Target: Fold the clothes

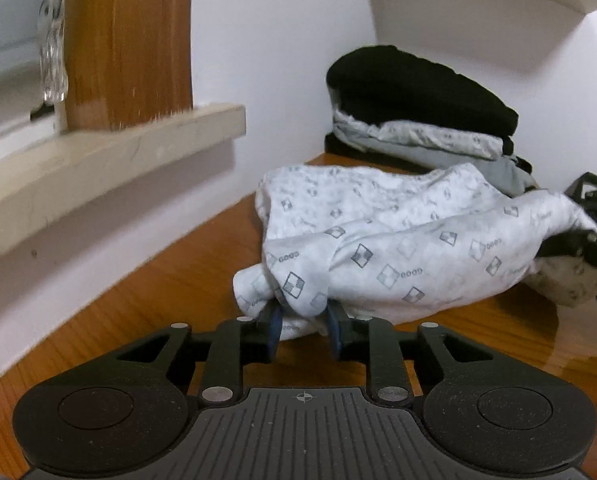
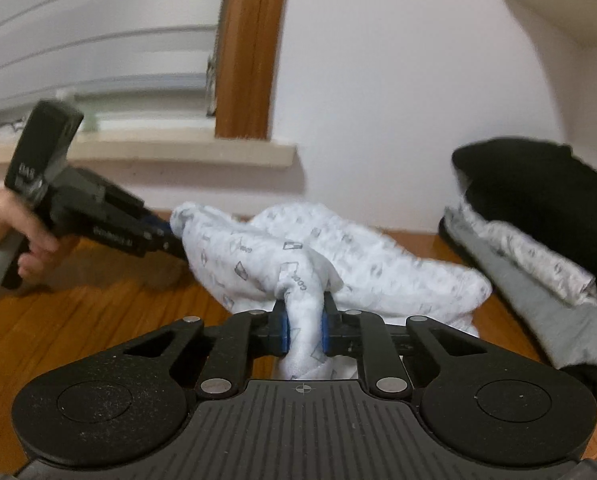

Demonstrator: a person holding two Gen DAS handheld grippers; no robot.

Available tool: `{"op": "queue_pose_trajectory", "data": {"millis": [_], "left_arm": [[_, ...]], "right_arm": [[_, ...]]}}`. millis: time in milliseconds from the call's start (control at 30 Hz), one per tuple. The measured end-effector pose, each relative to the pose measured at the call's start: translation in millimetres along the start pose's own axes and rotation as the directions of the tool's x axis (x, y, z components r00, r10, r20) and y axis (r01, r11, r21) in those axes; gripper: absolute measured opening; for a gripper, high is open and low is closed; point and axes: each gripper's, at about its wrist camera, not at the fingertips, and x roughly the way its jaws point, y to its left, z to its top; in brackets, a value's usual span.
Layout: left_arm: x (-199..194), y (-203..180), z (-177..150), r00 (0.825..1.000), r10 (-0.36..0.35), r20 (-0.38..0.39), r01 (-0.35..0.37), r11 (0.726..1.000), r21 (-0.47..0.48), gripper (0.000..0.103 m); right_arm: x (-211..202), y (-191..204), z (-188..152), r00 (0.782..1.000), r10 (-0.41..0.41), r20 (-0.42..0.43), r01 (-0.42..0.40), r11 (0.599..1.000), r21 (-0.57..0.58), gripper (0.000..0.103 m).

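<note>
Wooden worktop (image 1: 146, 304), glossy, against a white wall (image 2: 398, 80), below a pale window sill (image 1: 110, 152). Stacked at the far right corner: a pile of folded clothes (image 1: 418, 108), black over grey and patterned white. Nearer, bunched on the worktop: a white patterned garment (image 1: 398, 240), stretched between both claws. Left claw (image 1: 304, 332) part-open, a fold of the garment lying between the blue pads (image 1: 275, 328), pads not plainly pressing. Right claw (image 2: 303, 334) clamped on a twisted roll of the same garment. Holding the left tool: a hand (image 2: 6, 232).
</note>
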Motion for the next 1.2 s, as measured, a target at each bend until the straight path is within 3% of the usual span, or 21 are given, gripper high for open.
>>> {"op": "queue_pose_trajectory", "data": {"millis": [67, 133, 233, 300, 333, 467, 633, 767, 833, 967, 1200], "left_arm": [[2, -3, 3, 1.0, 0.011, 0.008, -0.011, 1.0, 0.026, 0.023], [-6, -5, 9, 0.999, 0.036, 0.038, -0.039, 0.997, 0.07, 0.003], [-39, 6, 31, 0.987, 0.12, 0.108, -0.13, 0.988, 0.088, 0.0], [-57, 19, 38, 0.967, 0.231, 0.105, -0.241, 0.966, 0.093, 0.0], [-63, 26, 36, 0.963, 0.252, 0.09, -0.261, 0.96, 0.098, 0.0], [-77, 35, 13, 0.98, 0.194, 0.034, -0.196, 0.98, 0.043, 0.0], [-77, 15, 2, 0.995, 0.094, 0.014, -0.094, 0.996, 0.001, 0.001], [-63, -11, 11, 1.0, 0.022, 0.013, -0.022, 0.999, 0.024, 0.012], [-52, -22, 14, 1.0, -0.016, 0.012, 0.016, 0.999, 0.036, 0.012], [-24, -35, 20, 0.999, -0.044, -0.008, 0.044, 0.997, 0.055, 0.012], [19, -33, 28, 0.997, -0.065, -0.043, 0.068, 0.995, 0.075, 0.012]], "right_arm": [[0, 0, 6, 1.0, -0.013, 0.001, 0.013, 1.0, -0.004, 0.015], [-1, -2, 13, 0.999, -0.036, 0.002, 0.036, 0.999, -0.014, 0.014], [-6, -7, 19, 0.999, -0.047, -0.009, 0.047, 0.998, -0.044, 0.013], [-16, -6, 17, 0.999, -0.046, -0.02, 0.045, 0.998, -0.054, 0.013], [-22, -5, 14, 0.998, -0.045, -0.033, 0.043, 0.997, -0.057, 0.013], [-30, 10, -6, 0.991, 0.051, -0.124, -0.06, 0.996, -0.064, 0.014], [-36, 26, -19, 0.974, 0.074, -0.216, -0.103, 0.987, -0.124, 0.024], [-52, 26, -19, 0.964, 0.042, -0.263, -0.094, 0.977, -0.189, 0.024], [-65, 20, -17, 0.966, 0.034, -0.255, -0.079, 0.982, -0.17, 0.024], [-78, 3, -12, 0.977, 0.034, -0.209, -0.055, 0.994, -0.093, 0.045], [-49, -43, 3, 0.987, 0.006, -0.163, 0.01, 0.995, 0.099, 0.047]]}}
